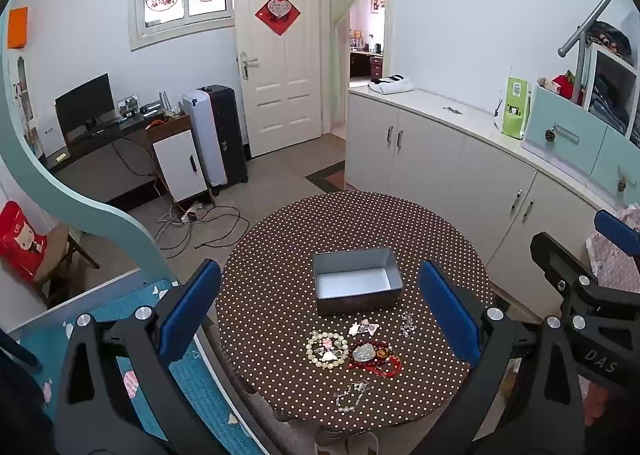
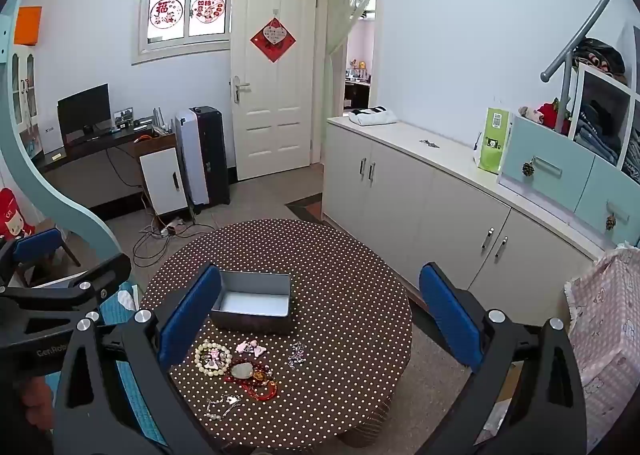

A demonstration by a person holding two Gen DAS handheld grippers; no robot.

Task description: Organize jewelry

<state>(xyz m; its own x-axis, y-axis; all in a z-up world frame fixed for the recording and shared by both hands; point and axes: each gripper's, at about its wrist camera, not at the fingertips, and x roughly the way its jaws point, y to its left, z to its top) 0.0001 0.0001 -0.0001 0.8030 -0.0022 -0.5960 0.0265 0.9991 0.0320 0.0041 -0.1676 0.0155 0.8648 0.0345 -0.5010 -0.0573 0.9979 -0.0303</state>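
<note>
A round table [image 1: 280, 255] in a brown polka-dot cloth is filling the middle of the room. Jewelry is lying on its near side: a pale bead bracelet [image 1: 327, 349], a red beaded piece [image 1: 374, 357] touching it, a silver chain [image 1: 352, 397], a small sparkly piece [image 1: 407, 323]. Behind is sitting an open grey tin box [image 1: 356, 281]. The left gripper [image 1: 320, 311] and right gripper [image 2: 320, 319] are hovering above, fingers spread wide, holding nothing.
</note>
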